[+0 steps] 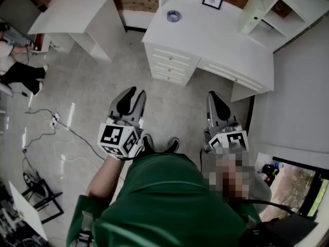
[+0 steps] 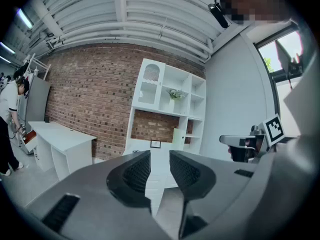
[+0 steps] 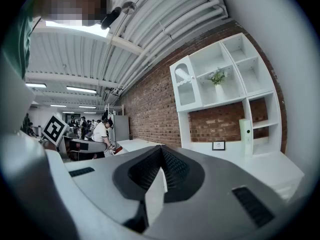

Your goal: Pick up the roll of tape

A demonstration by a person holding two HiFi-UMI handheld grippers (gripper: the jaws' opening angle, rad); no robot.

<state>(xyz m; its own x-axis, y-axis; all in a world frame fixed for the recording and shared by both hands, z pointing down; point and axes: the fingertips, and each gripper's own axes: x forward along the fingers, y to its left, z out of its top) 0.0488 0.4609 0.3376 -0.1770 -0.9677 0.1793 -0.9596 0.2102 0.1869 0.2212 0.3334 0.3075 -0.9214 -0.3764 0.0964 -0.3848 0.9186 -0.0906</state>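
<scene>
The roll of tape (image 1: 174, 16), a small bluish-grey ring, lies flat near the back of the white desk (image 1: 216, 40) in the head view. Both grippers hang over the floor well short of the desk and point toward it. My left gripper (image 1: 134, 93) is open, with a narrow gap between its fingers and nothing in it; in the left gripper view (image 2: 160, 158) only the desk front shows through the gap. My right gripper (image 1: 212, 95) is shut and empty, and its pads meet in the right gripper view (image 3: 162, 153).
A small picture frame (image 1: 212, 1) and a tall white box (image 1: 252, 13) stand at the desk's back, with a white shelf unit (image 1: 293, 4) to the right. A second white desk (image 1: 72, 12) stands at the left. Cables (image 1: 51, 122) trail over the floor. A person (image 1: 18, 71) is at the far left.
</scene>
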